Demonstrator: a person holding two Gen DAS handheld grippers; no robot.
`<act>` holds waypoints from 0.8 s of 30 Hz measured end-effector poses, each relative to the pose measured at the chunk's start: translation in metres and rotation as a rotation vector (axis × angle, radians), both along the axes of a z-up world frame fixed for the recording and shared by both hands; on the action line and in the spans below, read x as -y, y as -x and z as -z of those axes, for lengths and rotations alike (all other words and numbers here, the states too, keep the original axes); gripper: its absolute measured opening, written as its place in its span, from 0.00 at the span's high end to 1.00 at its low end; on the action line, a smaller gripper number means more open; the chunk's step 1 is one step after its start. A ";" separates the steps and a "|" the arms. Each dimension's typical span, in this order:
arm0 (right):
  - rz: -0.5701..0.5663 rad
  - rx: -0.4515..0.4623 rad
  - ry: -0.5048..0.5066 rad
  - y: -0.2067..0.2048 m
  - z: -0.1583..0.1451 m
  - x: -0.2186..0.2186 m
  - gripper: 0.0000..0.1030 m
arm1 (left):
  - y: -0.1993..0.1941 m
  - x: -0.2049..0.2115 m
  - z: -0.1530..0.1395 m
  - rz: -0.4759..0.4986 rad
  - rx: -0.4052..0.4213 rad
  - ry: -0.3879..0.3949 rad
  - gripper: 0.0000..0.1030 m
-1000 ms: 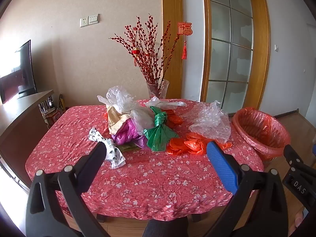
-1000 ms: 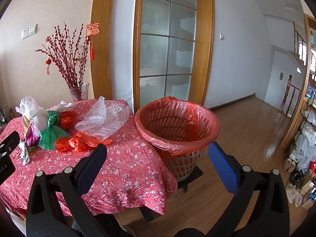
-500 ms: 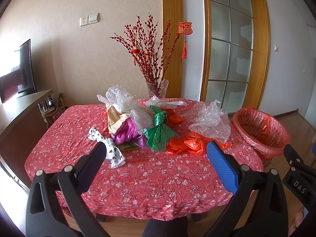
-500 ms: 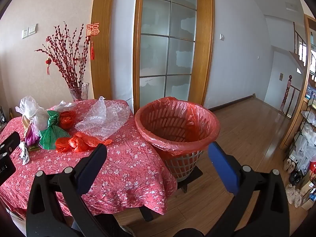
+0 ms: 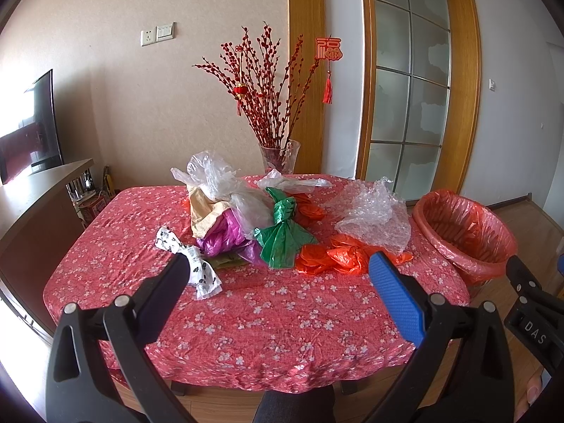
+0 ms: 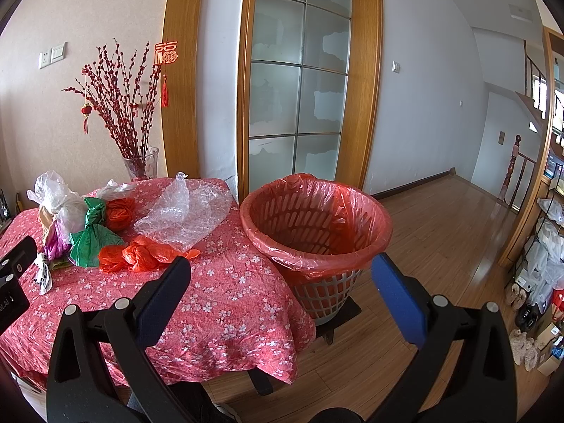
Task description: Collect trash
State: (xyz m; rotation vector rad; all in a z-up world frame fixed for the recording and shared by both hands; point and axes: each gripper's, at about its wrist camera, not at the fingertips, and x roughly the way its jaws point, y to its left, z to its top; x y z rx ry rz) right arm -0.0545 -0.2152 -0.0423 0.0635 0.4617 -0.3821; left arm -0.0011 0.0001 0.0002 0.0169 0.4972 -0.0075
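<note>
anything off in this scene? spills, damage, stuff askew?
No spills or damage. Loose plastic bags and bubble wrap lie strewn over the table; the red-lined basket beside it looks empty. Both grippers are open and hold nothing.

- The bags (image 5: pixel 246 222) lie heaped mid-table (image 5: pixel 268 317), the vase (image 5: pixel 280 157) behind them at the far edge
- The bubble wrap (image 5: pixel 373 218) lies right of the heap
- The bin (image 6: pixel 317 225) stands on the floor, just beside the table's right edge
</note>
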 end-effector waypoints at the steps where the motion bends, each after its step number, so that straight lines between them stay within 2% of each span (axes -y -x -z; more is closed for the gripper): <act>1: 0.000 0.000 0.000 0.000 0.000 0.000 0.02 | -0.001 0.000 0.000 0.000 0.000 0.000 0.04; 15: -0.004 -0.002 0.003 0.000 -0.002 -0.003 0.02 | 0.012 0.009 0.000 0.002 0.000 -0.003 0.04; 16: -0.004 -0.002 0.003 0.000 -0.002 -0.002 0.02 | 0.000 0.004 0.002 0.001 -0.003 0.000 0.04; 24: -0.003 -0.002 0.004 0.000 -0.002 -0.002 0.02 | 0.000 0.005 0.005 0.001 -0.004 0.000 0.04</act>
